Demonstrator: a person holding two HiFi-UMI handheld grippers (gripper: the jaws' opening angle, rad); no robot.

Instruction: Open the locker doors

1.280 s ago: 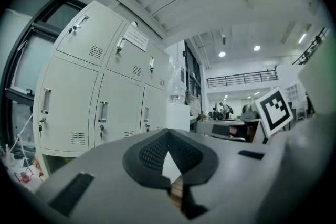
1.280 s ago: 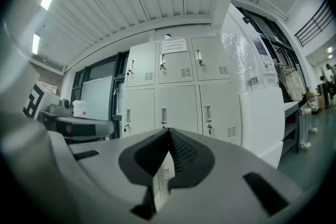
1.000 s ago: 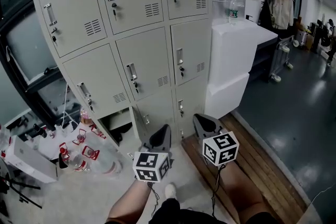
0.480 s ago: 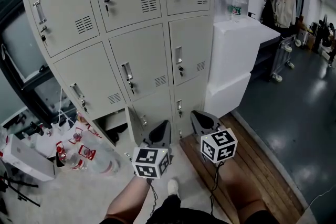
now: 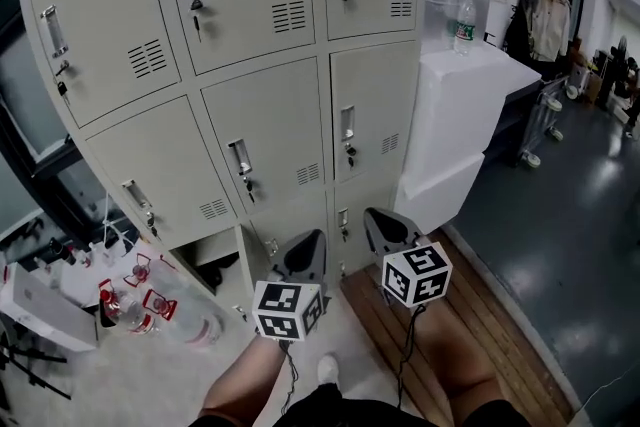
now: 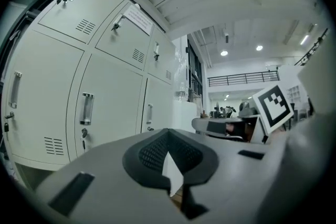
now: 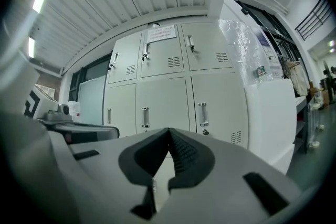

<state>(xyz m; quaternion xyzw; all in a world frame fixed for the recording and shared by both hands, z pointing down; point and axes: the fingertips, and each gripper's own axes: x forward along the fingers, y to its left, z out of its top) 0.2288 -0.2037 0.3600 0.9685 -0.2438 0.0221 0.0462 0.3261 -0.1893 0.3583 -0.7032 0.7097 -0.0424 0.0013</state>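
The grey lockers (image 5: 265, 125) stand right in front, 3 across. Most doors are shut, but the bottom left one shows a dark gap. The left gripper (image 5: 316, 237) and the right gripper (image 5: 374, 214) hang low, near the bottom row, not touching it. Both have their jaws pressed together with nothing in them. A bottle (image 5: 464, 23) stands on the white box (image 5: 450, 105) by the lockers' right side.
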